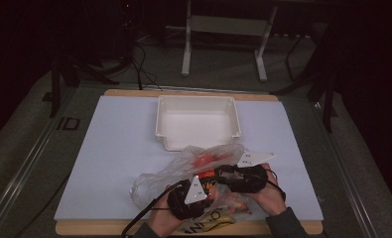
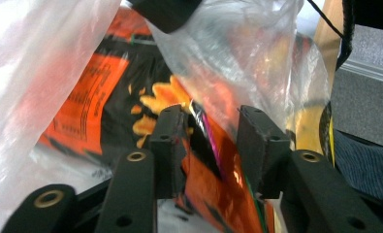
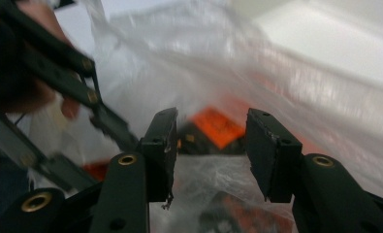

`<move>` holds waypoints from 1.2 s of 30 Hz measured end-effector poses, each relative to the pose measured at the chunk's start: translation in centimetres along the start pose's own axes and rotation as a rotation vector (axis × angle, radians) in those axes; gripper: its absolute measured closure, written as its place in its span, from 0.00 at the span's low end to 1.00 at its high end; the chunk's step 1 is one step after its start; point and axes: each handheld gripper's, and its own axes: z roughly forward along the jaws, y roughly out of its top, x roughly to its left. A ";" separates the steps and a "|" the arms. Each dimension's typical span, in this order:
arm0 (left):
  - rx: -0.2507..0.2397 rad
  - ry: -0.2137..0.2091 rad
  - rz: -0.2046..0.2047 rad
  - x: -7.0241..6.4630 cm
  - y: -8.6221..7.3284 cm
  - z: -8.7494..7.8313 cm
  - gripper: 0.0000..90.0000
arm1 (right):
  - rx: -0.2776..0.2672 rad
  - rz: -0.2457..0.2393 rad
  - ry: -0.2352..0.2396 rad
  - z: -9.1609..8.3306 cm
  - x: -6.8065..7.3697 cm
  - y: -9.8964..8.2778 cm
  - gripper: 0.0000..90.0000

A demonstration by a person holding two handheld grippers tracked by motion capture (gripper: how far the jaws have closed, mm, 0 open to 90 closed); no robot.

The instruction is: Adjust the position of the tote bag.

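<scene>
A clear plastic bag (image 1: pixel 181 168) lies crumpled near the front of the white mat (image 1: pixel 119 148), with an orange and black snack packet (image 1: pixel 203 161) inside. My left gripper (image 1: pixel 209 187) reaches into the bag from the left. Its jaws stand open around a thin edge of the orange packet (image 2: pixel 87 97), and the pads do not press on it. My right gripper (image 1: pixel 222 173) comes from the right, open, with the bag's film (image 3: pixel 179 58) and the orange packet (image 3: pixel 217 125) just beyond its fingertips. The left gripper's black arms (image 3: pixel 68 82) cross the left of the right gripper view.
A white plastic bin (image 1: pixel 198 121) stands behind the bag at the middle of the mat. A yellow packet (image 1: pixel 214 219) lies at the front wooden edge between the forearms. Metal stand legs (image 1: pixel 186 49) rise on the floor beyond the table.
</scene>
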 end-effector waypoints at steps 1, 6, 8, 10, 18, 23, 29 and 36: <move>0.000 0.000 0.000 0.0 0.0 0.0 0.66 | 0.016 -0.003 -0.004 0.1 0.0 -0.3 0.62; 0.021 -0.005 -0.009 -0.6 -1.0 -0.5 0.63 | 0.054 0.000 -0.005 -0.5 -0.2 -1.5 0.63; 0.041 -0.009 -0.009 -1.0 -1.3 -0.4 0.62 | 0.058 0.005 -0.006 -1.1 -0.3 -2.0 0.63; 0.059 0.005 0.006 -1.3 -1.6 -0.2 0.62 | 0.064 0.010 -0.004 -1.2 -0.2 -2.2 0.62; 0.092 0.026 -0.028 -1.0 -1.8 0.1 0.79 | 0.099 0.009 -0.010 -1.5 -0.1 -3.3 0.54; 0.083 0.044 -0.072 -0.5 -1.9 0.1 0.87 | 0.106 0.031 -0.014 -1.0 -0.5 -3.8 0.56; 0.078 0.041 -0.064 -0.5 -2.0 0.0 0.87 | 0.128 0.004 -0.012 -1.3 -0.3 -3.7 0.73; 0.072 0.030 -0.064 -0.4 -2.1 -0.3 0.92 | 0.140 0.000 0.030 -2.8 0.1 -5.3 0.91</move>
